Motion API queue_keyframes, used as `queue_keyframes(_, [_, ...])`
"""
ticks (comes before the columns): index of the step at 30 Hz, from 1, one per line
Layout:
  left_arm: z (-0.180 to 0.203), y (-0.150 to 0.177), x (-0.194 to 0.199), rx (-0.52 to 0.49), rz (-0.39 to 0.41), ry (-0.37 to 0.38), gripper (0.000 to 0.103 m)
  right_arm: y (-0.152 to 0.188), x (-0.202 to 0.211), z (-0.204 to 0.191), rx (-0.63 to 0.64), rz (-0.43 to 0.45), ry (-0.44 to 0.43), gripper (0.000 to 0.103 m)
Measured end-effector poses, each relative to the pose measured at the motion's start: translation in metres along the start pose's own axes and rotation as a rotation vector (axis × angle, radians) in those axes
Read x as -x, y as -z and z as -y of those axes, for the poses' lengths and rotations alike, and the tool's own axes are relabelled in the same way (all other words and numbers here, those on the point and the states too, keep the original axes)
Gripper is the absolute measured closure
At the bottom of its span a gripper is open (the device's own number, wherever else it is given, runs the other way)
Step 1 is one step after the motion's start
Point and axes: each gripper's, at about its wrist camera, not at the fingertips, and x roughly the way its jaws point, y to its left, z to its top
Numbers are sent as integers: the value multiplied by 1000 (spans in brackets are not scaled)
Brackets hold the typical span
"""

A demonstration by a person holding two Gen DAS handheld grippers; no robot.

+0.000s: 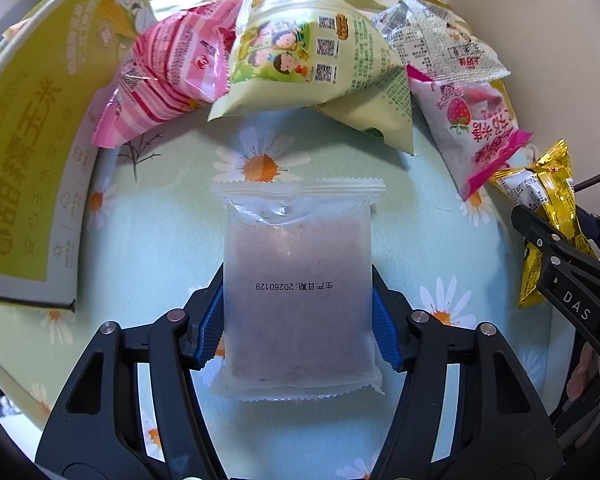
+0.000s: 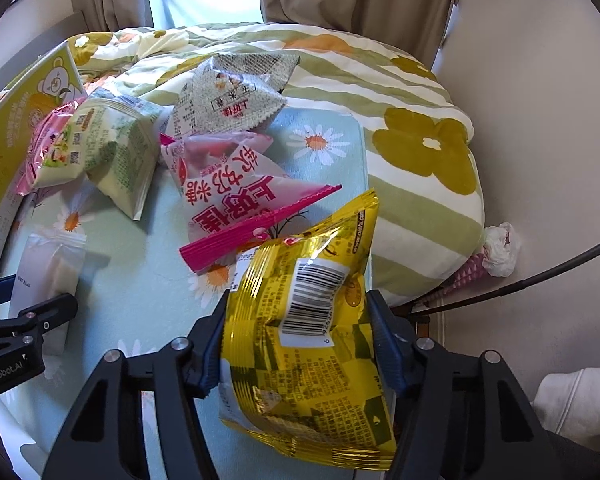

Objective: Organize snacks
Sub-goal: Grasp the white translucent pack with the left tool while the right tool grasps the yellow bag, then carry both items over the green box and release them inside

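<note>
A translucent white packet (image 1: 296, 248) with a printed date sits between the blue pads of my left gripper (image 1: 298, 280), which is shut on its lower half above the daisy-print cloth (image 1: 160, 220). In the right wrist view my right gripper (image 2: 298, 304) is shut on a crinkled yellow snack bag (image 2: 312, 352) with a barcode. The left wrist view shows that bag (image 1: 548, 188) and the right gripper (image 1: 560, 264) at the far right. My left gripper (image 2: 28, 296) and the white packet (image 2: 48, 264) show at the left edge of the right wrist view.
A pile of snacks lies beyond: a pink striped bag (image 1: 168, 76), a green bag (image 1: 300, 56), a grey triangular bag (image 1: 432, 40) and a pink strawberry bag (image 1: 472, 128). A yellow-green carton (image 1: 32, 140) stands left. A flowered quilt (image 2: 412, 160) lies behind; a white sleeve (image 2: 572, 400) shows lower right.
</note>
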Motion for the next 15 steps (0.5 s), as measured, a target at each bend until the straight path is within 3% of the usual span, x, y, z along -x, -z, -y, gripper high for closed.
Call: queue_keyframes(15, [-8,-4,51,47,71,55,45,-4,43,5,-58,60,-96,45])
